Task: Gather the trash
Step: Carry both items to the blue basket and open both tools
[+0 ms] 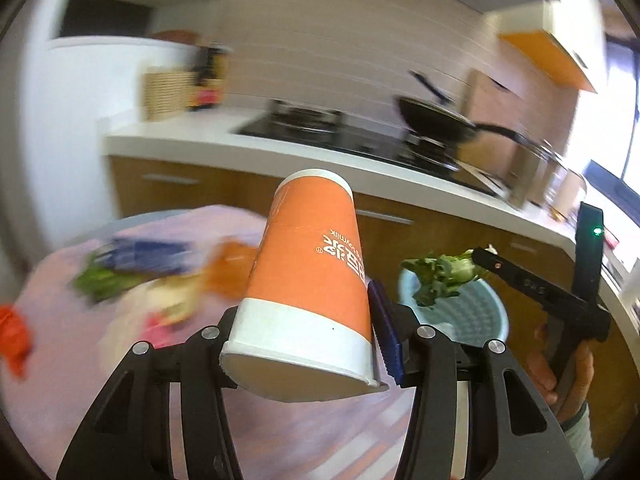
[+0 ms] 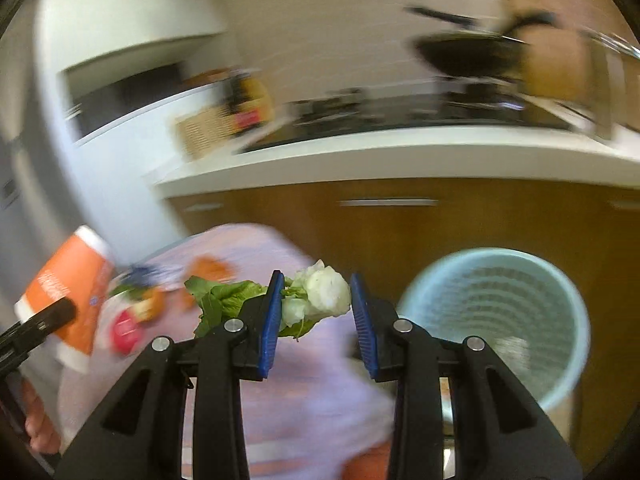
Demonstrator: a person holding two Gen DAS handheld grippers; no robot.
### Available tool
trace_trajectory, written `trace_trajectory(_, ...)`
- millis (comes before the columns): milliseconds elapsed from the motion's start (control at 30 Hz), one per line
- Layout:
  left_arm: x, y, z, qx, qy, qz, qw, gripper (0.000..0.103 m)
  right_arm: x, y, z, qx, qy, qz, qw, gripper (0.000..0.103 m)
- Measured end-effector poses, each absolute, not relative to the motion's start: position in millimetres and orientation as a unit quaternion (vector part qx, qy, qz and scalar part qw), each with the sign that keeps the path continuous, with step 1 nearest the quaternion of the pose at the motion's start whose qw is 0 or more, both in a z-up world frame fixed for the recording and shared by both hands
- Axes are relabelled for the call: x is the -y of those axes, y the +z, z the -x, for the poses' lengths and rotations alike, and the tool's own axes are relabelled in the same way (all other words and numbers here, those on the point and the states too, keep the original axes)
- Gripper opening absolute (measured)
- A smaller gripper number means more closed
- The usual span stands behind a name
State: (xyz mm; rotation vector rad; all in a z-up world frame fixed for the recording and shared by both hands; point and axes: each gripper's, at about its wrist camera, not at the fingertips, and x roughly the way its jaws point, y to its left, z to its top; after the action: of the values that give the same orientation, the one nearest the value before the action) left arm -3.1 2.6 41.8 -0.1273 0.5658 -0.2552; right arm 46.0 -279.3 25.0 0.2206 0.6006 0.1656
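My left gripper [image 1: 306, 344] is shut on an orange and white paper cup [image 1: 308, 276], held upside down above the table; the cup also shows in the right wrist view [image 2: 68, 300]. My right gripper [image 2: 316, 320] holds a leafy vegetable scrap [image 2: 316, 294] with a white stem end between its blue pads [image 2: 270, 320], the leaves hanging out to the left. In the left wrist view the right gripper [image 1: 480, 260] carries the scrap [image 1: 440, 276] above the pale blue trash bin [image 1: 500, 320]. The bin [image 2: 496, 312] stands to the right of the table.
A round table with a pink cloth [image 1: 80, 340] holds more trash: a blue wrapper [image 1: 148, 256], green leaves [image 1: 100, 280], orange pieces [image 1: 228, 268] and a red item [image 1: 12, 340]. Behind is a kitchen counter [image 1: 192, 136] with a stove and a black wok [image 1: 436, 120].
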Motion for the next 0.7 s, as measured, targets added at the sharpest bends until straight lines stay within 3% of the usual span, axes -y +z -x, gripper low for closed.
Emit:
trace_trajectory(367, 177, -14, -115, -0.362, -0.238, 0.014, 0.901, 0.049, 424, -46, -83, -0.380, -0.075, -0.169, 0.906, 0.031)
trace_trajectory(533, 220, -42, -144, -0.394, -0.253, -0.005, 0.883, 0.050, 437, -74, -101, -0.411, -0.074, -0.181, 0.890, 0.041)
trace_trajectory(700, 244, -59, -161, -0.408, -0.257, -0.018, 0.876, 0.053, 449, -80, -101, -0.411, -0.077, -0.191, 0.888, 0.042)
